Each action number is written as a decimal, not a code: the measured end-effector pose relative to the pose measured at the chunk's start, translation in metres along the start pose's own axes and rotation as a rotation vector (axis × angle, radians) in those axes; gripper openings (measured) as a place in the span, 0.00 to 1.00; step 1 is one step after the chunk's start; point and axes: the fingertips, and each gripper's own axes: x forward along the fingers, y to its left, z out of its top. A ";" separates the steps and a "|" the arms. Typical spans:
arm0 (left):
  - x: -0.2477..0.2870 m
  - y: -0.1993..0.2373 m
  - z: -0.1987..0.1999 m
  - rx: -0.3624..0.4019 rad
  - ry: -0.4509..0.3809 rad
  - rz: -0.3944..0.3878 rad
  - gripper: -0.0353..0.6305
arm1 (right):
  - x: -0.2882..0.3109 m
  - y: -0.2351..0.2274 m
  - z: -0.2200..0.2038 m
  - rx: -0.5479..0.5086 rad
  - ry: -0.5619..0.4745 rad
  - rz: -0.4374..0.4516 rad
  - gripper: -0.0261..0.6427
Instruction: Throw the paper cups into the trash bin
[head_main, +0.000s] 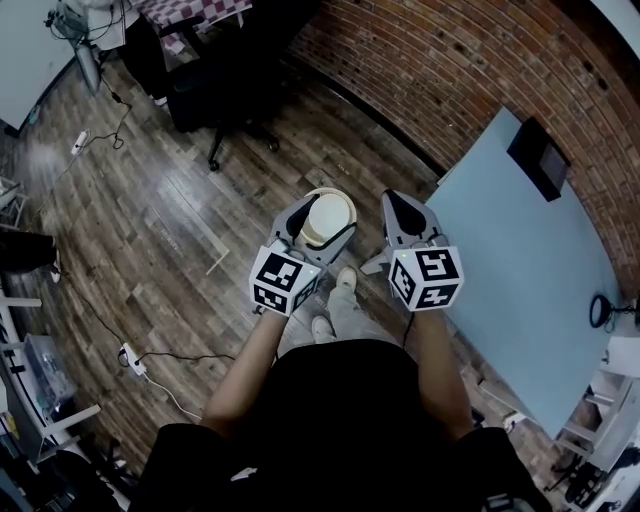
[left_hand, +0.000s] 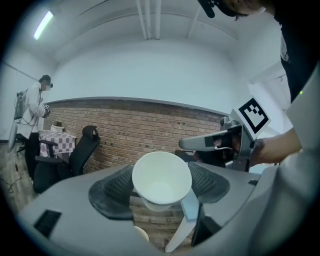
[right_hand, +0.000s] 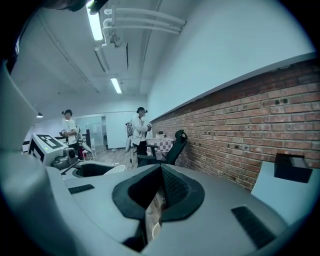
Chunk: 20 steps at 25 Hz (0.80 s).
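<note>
Where the left gripper is held out ahead of the body, its jaws are spread wide and pinched on a paper cup, with the ribbed pads pressed on the cup's two sides. The cup is laid over, not upright. Its mouth is turned back toward the gripper's camera and slightly up, and its base is pointed away along the jaws and a little down, so the long axis runs roughly along the gripper. The white inside is seen. The cup is held in the air above the wooden floor, just ahead of the person's shoes. A pale round rim is seen just beyond the cup in the head view; what it belongs to cannot be told. The right gripper is held beside the left, near but apart, its jaws pressed together at the tips with nothing between them. A pale blue table is seen to the right with a black box on it, a brick wall beyond, and an office chair well ahead. Two people are seen standing far off in the right gripper view.
</note>
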 end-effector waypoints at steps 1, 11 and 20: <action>0.004 0.003 -0.001 -0.006 0.004 0.003 0.58 | 0.005 -0.004 0.000 0.003 0.003 0.002 0.05; 0.053 0.048 0.009 -0.042 0.003 0.043 0.58 | 0.061 -0.041 0.003 0.014 0.034 0.037 0.05; 0.096 0.074 0.020 -0.038 0.003 0.050 0.58 | 0.103 -0.072 0.001 0.045 0.043 0.061 0.05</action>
